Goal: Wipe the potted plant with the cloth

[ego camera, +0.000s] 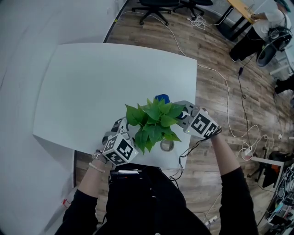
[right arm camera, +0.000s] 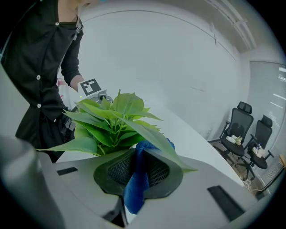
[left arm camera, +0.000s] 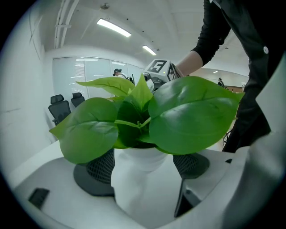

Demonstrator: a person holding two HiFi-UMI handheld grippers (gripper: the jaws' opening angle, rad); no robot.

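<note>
A potted plant (ego camera: pixel 154 123) with broad green leaves stands near the front edge of the white table (ego camera: pixel 92 87). In the left gripper view its white pot (left arm camera: pixel 136 188) sits between the two dark pads (left arm camera: pixel 100 166), and my left gripper (left arm camera: pixel 143 164) is shut on it. From the head view the left gripper (ego camera: pixel 123 134) is at the plant's left, partly under leaves. My right gripper (right arm camera: pixel 138 172) is shut on a blue cloth (right arm camera: pixel 136 185), and a long leaf (right arm camera: pixel 152 136) lies across its jaws. The cloth (ego camera: pixel 161 97) peeks out behind the plant, with the right gripper (ego camera: pixel 183 114) at the plant's right.
A small round metal-looking object (ego camera: pixel 167 145) lies on the table just in front of the plant. The table's right edge (ego camera: pixel 195 92) is close to the right gripper. Cables (ego camera: pixel 229 92) run over the wooden floor, and office chairs (ego camera: pixel 156 7) stand far back.
</note>
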